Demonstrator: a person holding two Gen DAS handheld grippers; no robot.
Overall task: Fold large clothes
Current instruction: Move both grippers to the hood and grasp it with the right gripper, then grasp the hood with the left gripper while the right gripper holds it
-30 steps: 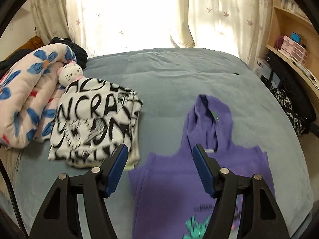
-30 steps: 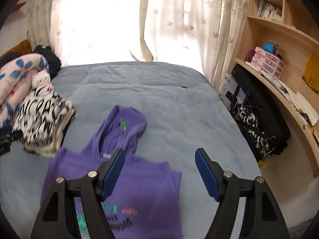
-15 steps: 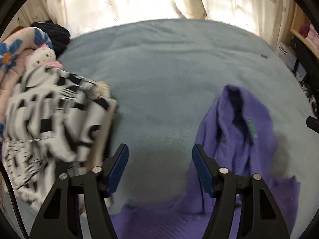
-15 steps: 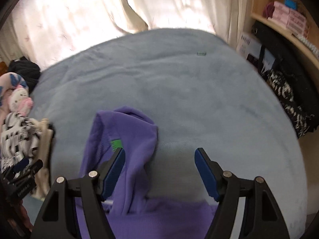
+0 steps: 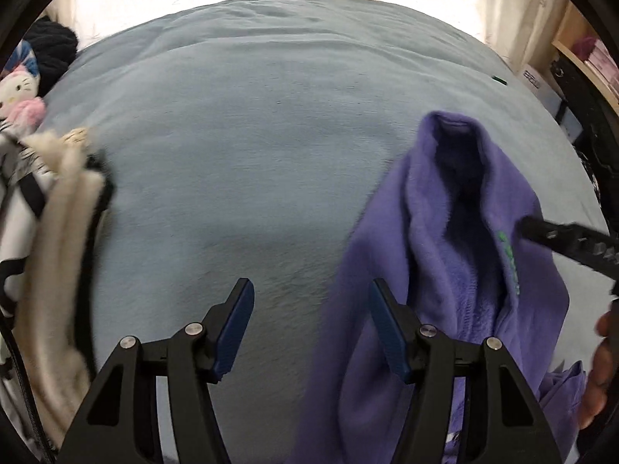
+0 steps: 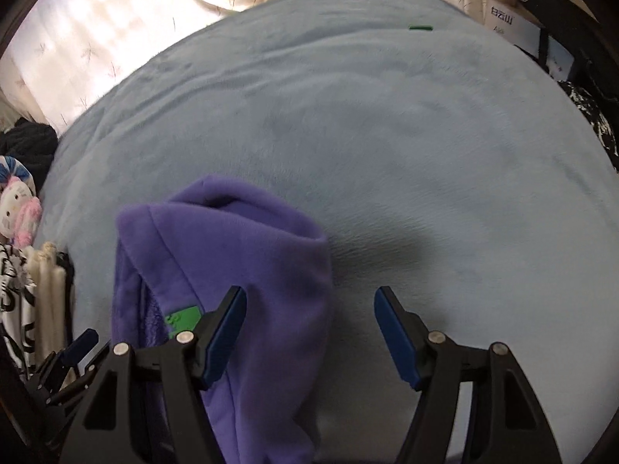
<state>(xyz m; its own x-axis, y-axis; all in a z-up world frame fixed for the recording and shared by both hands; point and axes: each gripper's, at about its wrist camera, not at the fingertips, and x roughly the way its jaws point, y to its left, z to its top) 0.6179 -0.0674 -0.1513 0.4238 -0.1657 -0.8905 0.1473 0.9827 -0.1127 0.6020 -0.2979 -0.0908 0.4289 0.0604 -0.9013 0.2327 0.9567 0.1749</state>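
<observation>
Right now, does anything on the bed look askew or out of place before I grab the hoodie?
Only the purple hoodie: its hood is bunched and half open, not flat on the blue blanket. Nothing looks spilled or damaged.

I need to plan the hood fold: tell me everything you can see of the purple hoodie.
The purple hoodie looks like soft fleece with a fuzzier lining. Its hood lies flat on the grey-blue blanket, opening upward, a green label inside. The body runs out of frame below. Neither open tool, left tool or right tool, grips it.
</observation>
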